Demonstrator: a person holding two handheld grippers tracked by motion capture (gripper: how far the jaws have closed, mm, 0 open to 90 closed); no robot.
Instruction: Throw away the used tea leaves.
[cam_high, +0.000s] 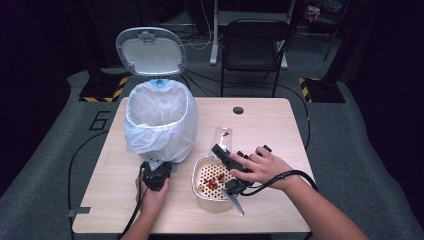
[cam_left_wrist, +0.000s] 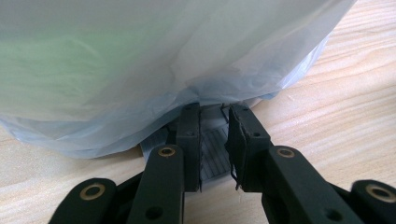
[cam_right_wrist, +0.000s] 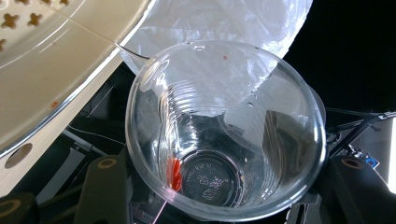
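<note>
A pedal bin lined with a white bag (cam_high: 160, 120) stands on the table's left half with its grey lid (cam_high: 151, 51) raised. My left gripper (cam_high: 157, 167) is at the bin's foot. Its jaws stand close together on the grey ribbed pedal (cam_left_wrist: 212, 149), under the bag (cam_left_wrist: 140, 60); my left gripper (cam_left_wrist: 214, 109) clamps nothing. My right gripper (cam_high: 221, 151) is shut on a clear plastic cup (cam_high: 223, 137), tilted over a cream strainer bowl (cam_high: 196, 172) that holds red pieces. One red bit (cam_right_wrist: 174, 172) clings near the bottom of the cup (cam_right_wrist: 224, 135), with my right gripper (cam_right_wrist: 229, 196) around it.
A black chair (cam_high: 255, 45) stands behind the table. A round cable hole (cam_high: 238, 110) sits near the table's far edge. The strainer's cream rim (cam_right_wrist: 60, 74) and the bin bag (cam_right_wrist: 224, 23) lie close beyond the cup. Cables trail off the table's front.
</note>
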